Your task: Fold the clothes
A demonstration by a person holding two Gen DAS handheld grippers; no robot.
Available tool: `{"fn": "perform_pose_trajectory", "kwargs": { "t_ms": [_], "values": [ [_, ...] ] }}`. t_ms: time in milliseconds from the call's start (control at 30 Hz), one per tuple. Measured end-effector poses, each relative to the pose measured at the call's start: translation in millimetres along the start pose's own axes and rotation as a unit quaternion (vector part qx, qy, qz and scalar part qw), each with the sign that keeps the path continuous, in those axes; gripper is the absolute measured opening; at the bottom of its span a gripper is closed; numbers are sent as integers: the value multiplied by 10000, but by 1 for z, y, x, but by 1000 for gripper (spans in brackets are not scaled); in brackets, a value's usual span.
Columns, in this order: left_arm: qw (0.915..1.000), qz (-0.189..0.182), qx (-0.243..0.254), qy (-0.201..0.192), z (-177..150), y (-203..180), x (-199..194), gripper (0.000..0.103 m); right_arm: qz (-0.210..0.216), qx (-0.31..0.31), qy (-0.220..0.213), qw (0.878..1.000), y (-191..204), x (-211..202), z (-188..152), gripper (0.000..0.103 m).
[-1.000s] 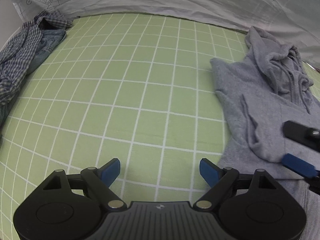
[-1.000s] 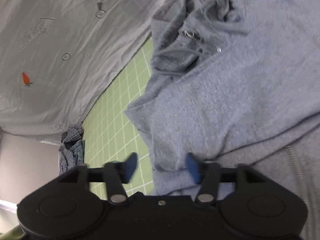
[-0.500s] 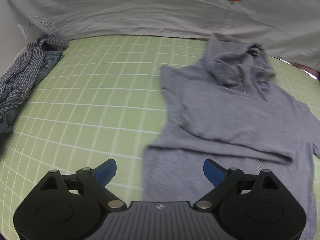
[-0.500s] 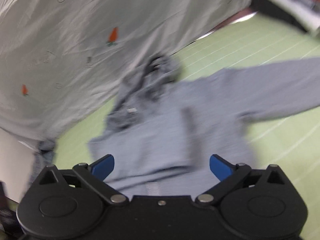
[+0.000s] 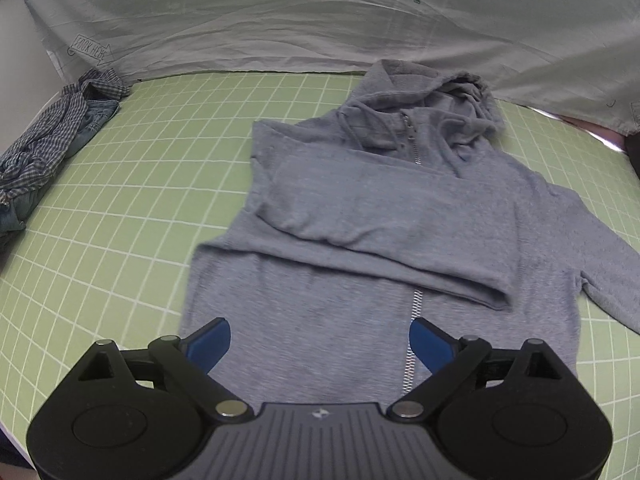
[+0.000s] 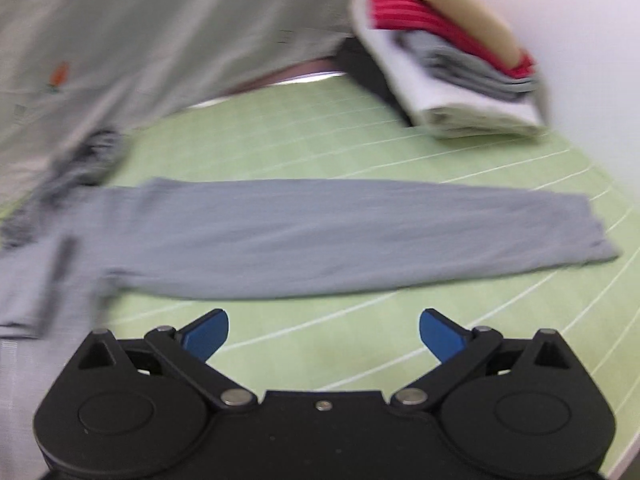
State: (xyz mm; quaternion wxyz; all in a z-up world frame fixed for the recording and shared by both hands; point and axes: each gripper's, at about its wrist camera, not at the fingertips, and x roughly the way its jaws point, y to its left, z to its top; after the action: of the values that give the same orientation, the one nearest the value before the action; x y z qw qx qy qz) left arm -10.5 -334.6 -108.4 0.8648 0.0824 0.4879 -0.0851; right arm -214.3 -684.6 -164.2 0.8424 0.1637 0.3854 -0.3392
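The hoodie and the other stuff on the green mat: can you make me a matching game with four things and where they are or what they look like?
Things:
1. grey hoodie
2. checked shirt
3. stack of folded clothes
4. hoodie's long sleeve

Places or states:
A. stretched out flat across the mat in the right wrist view
B. crumpled at the mat's left edge in the left wrist view
C. piled neatly, red on top
D. spread out with one sleeve folded across its chest

Pairs: 1-D, 2-B, 3-C, 4-A
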Motion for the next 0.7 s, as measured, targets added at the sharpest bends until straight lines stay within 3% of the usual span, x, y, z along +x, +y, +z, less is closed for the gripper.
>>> {"fn": "perform_pose_trajectory", "kwargs": {
  "t_ms": [433, 633, 700],
  "values": [
    [9971, 339, 539, 411, 21, -66, 26, 96, -1311, 223, -91, 9911, -137, 75, 44, 103],
    [9948, 386, 706, 627, 22, -83, 36, 96, -1452, 849, -153, 9856, -192, 85, 52, 103],
    [9949, 375, 687, 640, 25, -86, 38, 96, -1309, 1236, -167, 9835, -208, 87, 48, 103]
  ]
}}
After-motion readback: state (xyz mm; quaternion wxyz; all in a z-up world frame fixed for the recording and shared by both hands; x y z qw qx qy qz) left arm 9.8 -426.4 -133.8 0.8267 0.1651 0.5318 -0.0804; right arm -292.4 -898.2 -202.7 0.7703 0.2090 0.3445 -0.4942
